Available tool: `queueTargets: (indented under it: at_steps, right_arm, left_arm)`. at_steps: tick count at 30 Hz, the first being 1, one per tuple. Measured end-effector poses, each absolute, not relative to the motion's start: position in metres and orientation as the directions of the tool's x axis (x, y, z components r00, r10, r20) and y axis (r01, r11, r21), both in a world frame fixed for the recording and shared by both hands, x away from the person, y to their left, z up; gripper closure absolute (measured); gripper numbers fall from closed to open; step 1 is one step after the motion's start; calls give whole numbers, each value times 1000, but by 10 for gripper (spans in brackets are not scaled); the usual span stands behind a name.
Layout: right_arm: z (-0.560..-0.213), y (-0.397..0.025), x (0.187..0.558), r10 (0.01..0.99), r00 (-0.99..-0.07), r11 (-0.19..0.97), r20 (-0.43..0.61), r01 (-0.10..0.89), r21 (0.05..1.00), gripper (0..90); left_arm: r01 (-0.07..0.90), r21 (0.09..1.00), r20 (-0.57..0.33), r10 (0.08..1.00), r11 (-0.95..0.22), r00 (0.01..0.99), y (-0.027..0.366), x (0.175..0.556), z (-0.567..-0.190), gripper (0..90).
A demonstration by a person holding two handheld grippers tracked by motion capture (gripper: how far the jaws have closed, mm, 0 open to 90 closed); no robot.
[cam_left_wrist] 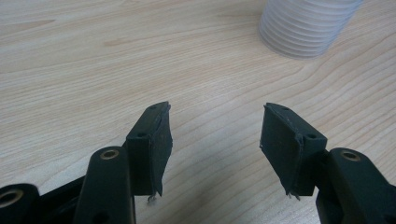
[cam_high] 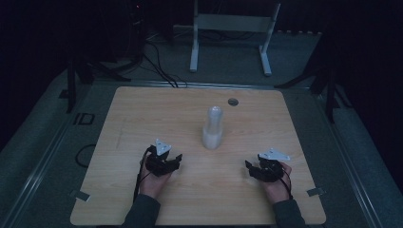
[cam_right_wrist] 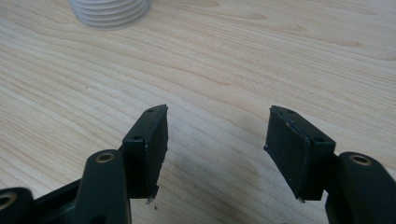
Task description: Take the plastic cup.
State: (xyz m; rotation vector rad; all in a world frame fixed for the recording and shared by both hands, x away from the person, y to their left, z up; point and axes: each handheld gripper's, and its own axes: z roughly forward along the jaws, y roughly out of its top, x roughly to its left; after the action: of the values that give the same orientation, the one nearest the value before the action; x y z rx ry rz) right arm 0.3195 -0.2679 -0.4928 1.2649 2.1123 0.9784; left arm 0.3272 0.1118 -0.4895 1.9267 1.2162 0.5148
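Since the tall stack of white cups [cam_high: 213, 128] stands upright at table centre, at one o'clock from the left gripper [cam_high: 167, 163] and eleven o'clock from the right gripper [cam_high: 259, 169], both spread wide and empty, it could be toppled if pinched high or nudged sideways.

Wooden table [cam_high: 142, 114]; white cup stack [cam_high: 212, 129] upright, centre.

A dim recording lab

Beyond the jaws, a bare wooden tabletop [cam_high: 142, 114] stands on grey carpet, with black tripod stands [cam_high: 78, 71], trailing cables [cam_high: 157, 61] and a white metal frame [cam_high: 233, 28] against dark curtains.
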Motion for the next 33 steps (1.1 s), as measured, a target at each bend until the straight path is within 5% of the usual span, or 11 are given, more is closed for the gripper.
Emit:
queueTargets:
  at_steps: [17,33]
  right_arm:
    - [-476,-264,320,874,-485,324,-45,510,797,394]
    - [-443,-245,332,843,-533,355,-71,452,818,382]
  left_arm:
    - [561,796,-117,851,-227,511,109,330,-478,377]
    - [491,824,-51,827,-282,561,90,342,-459,339]
